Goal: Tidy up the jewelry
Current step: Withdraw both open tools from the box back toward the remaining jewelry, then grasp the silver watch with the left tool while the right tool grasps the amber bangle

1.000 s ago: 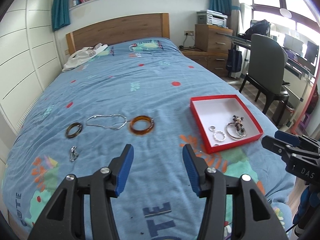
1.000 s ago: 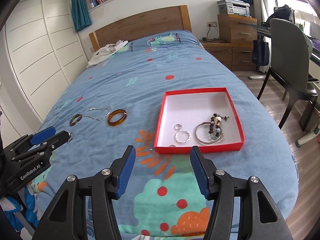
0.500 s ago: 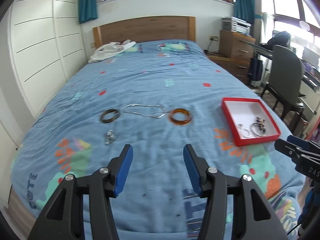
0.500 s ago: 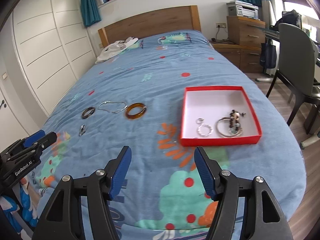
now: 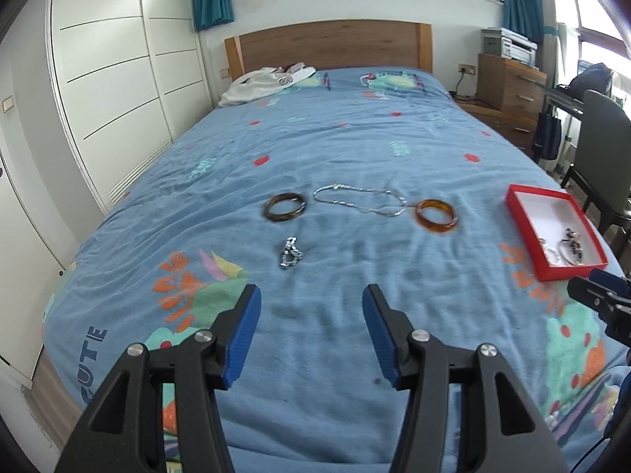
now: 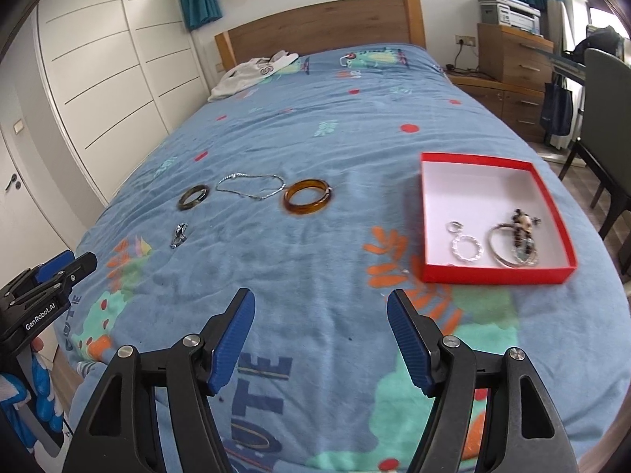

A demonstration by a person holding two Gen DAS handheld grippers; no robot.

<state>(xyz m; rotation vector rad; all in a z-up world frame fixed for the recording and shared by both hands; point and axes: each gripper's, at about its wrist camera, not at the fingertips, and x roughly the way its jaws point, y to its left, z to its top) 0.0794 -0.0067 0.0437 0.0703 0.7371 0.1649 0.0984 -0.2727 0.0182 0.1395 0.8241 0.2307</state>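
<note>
Amber bangle, dark bangle, chain, clasp loose; both grippers' fingers spread, empty, right's just widened.

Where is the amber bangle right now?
The amber bangle lies on the bedspread left of the red box, beside the silver chain.

Bright daylight enters from windows at right; fisheye edges curve, slight blur.

bed | white clothes | chair | printer
</note>
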